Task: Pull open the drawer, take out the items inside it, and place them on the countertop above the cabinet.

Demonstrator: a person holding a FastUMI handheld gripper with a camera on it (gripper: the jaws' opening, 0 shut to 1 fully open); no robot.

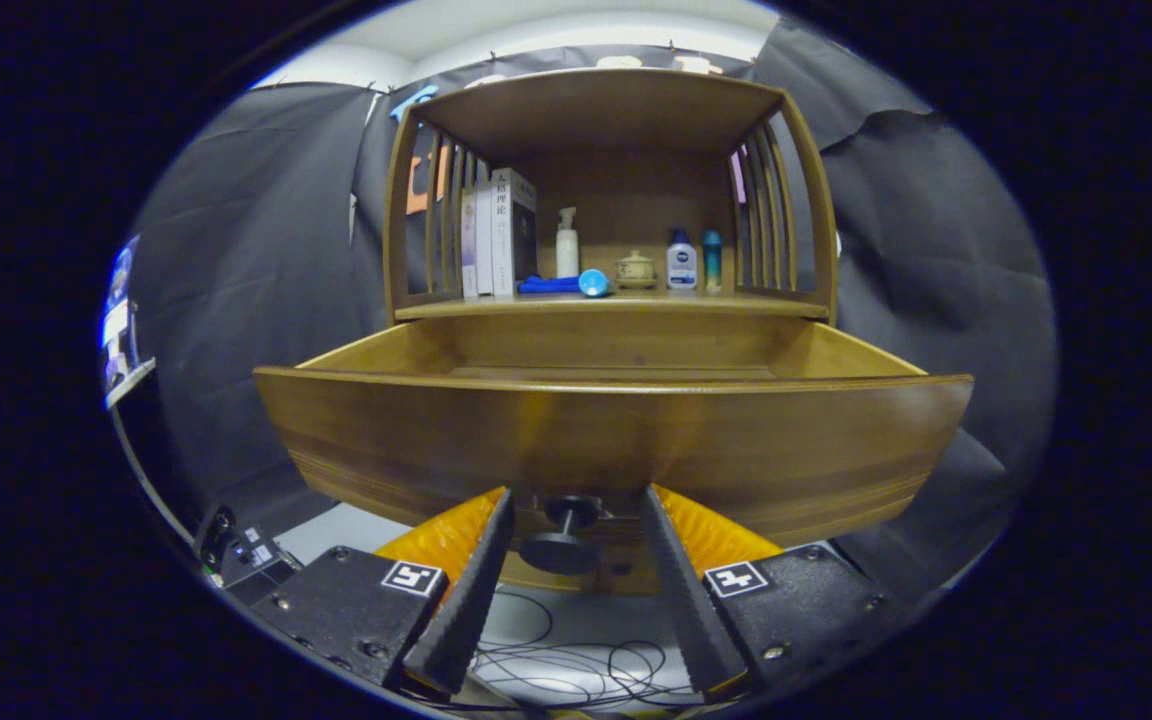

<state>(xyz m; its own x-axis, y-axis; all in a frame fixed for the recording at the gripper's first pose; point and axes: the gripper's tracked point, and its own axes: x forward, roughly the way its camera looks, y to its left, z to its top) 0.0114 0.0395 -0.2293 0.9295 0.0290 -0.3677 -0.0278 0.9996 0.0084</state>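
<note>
- While the gripper [576, 505] faces a wooden cabinet, its two fingers stand spread apart, pressing on nothing.
- Between the fingers sits the drawer's dark round knob [560, 540], with a gap on either side of it.
- Just beyond the knob, the drawer [616, 440] is pulled out toward the camera; its wide wooden front spans the view ahead of the fingers. Its inside is mostly hidden behind the front panel, so I cannot tell what lies in it.
- Above the drawer runs the countertop [636, 305], a wooden shelf with slatted sides.
- On the countertop, from one side to the other: upright books [501, 235], a white pump bottle [567, 245], a blue item [566, 284] lying flat, a small lidded jar [634, 268], a white bottle with a blue cap [681, 262], and a teal bottle [712, 255].
- Below the fingers, thin dark cables [576, 660] loop across a pale floor.
</note>
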